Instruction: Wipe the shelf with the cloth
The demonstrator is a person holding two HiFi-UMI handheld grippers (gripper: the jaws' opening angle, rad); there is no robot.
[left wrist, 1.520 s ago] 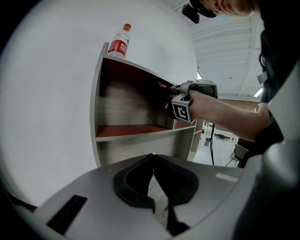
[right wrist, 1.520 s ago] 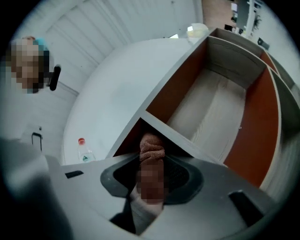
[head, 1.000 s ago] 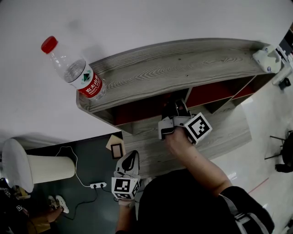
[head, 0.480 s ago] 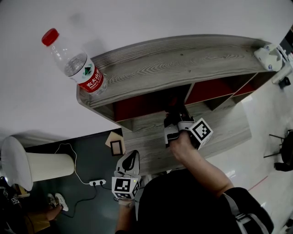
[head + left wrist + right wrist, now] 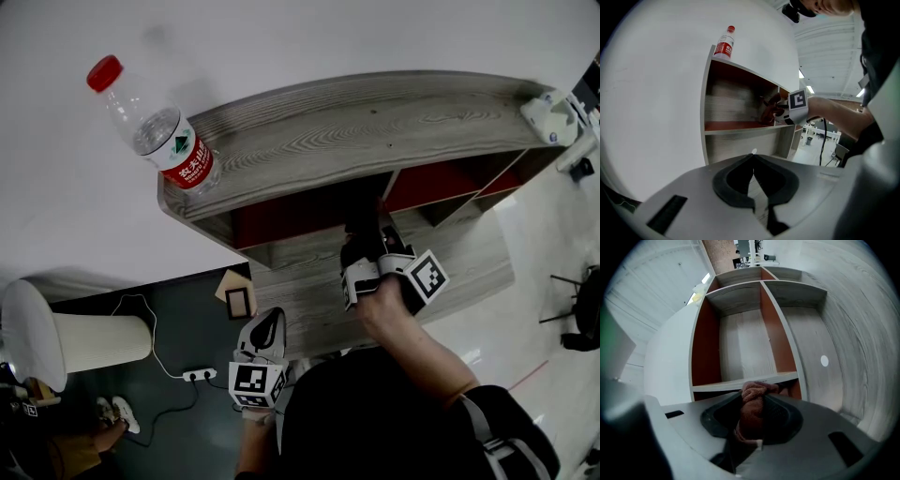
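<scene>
Shelf point(image 5: 375, 122) of grey woodgrain, cloth point(image 5: 752, 404), white wall point(image 5: 328, 37)

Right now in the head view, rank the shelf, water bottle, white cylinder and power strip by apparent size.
1. shelf
2. white cylinder
3. water bottle, which sits nearer the camera than the cylinder, so its look flatters it
4. power strip

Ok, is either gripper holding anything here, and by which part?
The right gripper clamps the reddish cloth by a bunched fold, with a wad poking past its tips. The left gripper is shut on nothing.
</scene>
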